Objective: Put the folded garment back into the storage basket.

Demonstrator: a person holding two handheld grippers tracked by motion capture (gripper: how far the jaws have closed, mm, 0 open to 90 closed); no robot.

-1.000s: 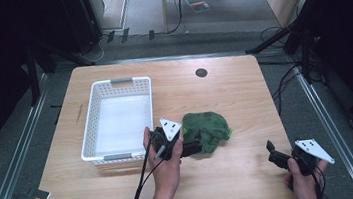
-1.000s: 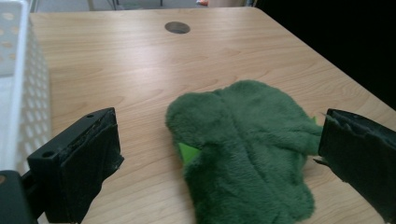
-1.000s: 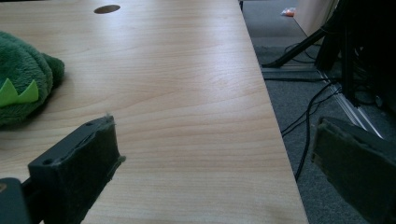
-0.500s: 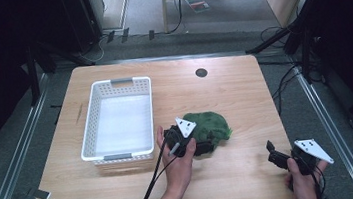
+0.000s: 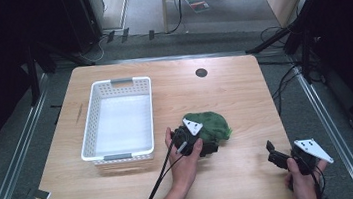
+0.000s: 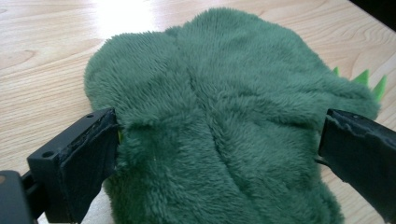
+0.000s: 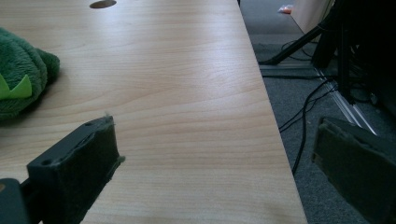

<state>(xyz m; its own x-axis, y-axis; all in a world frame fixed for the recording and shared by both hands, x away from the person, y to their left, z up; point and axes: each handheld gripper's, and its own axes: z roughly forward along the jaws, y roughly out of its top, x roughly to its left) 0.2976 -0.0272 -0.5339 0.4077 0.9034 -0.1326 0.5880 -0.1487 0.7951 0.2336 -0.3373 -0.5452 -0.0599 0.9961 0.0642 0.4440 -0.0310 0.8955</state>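
Left gripper view has the green plush toy (image 6: 224, 126) lying on the wooden table (image 6: 42, 46), with the left gripper (image 6: 219, 144) spread wide around it, one jaw touching the fur on each side, not squeezed shut. Light green spikes (image 6: 369, 81) poke out at its far edge. High view places the toy (image 5: 212, 125) just right of the white basket (image 5: 119, 118), with nothing between them. Well apart, at the table's near right corner, the right gripper (image 5: 277, 154) sits with jaws apart over bare wood
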